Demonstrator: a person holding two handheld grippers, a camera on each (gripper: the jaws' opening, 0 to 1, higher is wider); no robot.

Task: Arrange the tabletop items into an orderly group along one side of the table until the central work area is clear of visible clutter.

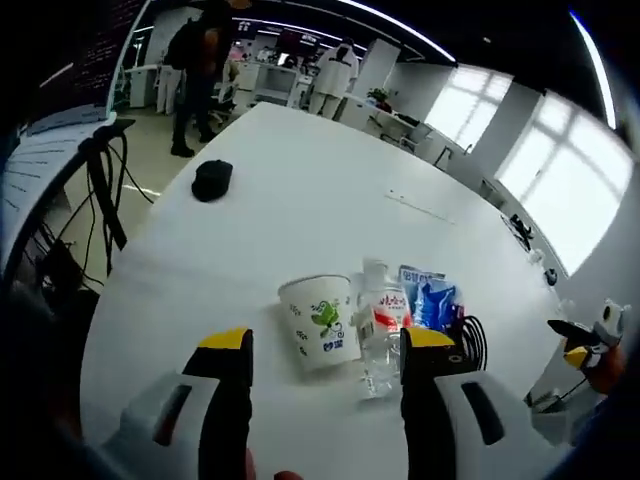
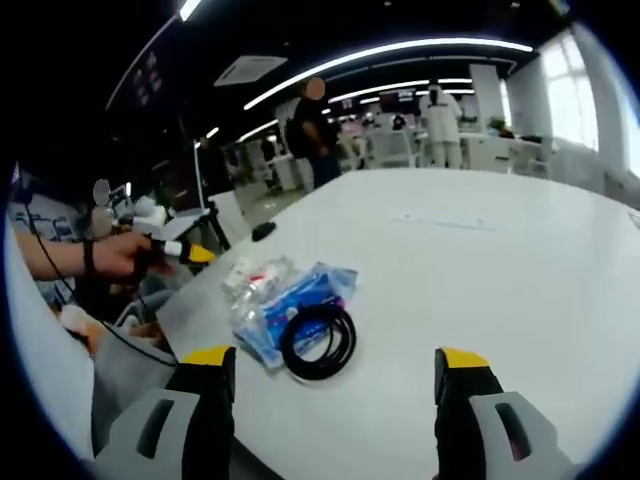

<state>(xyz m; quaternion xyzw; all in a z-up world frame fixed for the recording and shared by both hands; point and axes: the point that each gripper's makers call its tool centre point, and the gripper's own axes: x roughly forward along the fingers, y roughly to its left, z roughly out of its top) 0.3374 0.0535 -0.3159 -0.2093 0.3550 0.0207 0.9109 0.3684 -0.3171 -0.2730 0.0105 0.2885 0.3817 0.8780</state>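
Likely an open-plan lab: long white table [image 1: 300,190], ceiling light strips [image 2: 400,50], white-coated people [image 1: 335,75] (distant, blurred).

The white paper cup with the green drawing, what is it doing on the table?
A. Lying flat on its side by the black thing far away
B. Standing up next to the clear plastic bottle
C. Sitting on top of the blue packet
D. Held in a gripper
B: in the left gripper view the white paper cup with the green drawing stands upright on the white table, right beside the clear plastic bottle.
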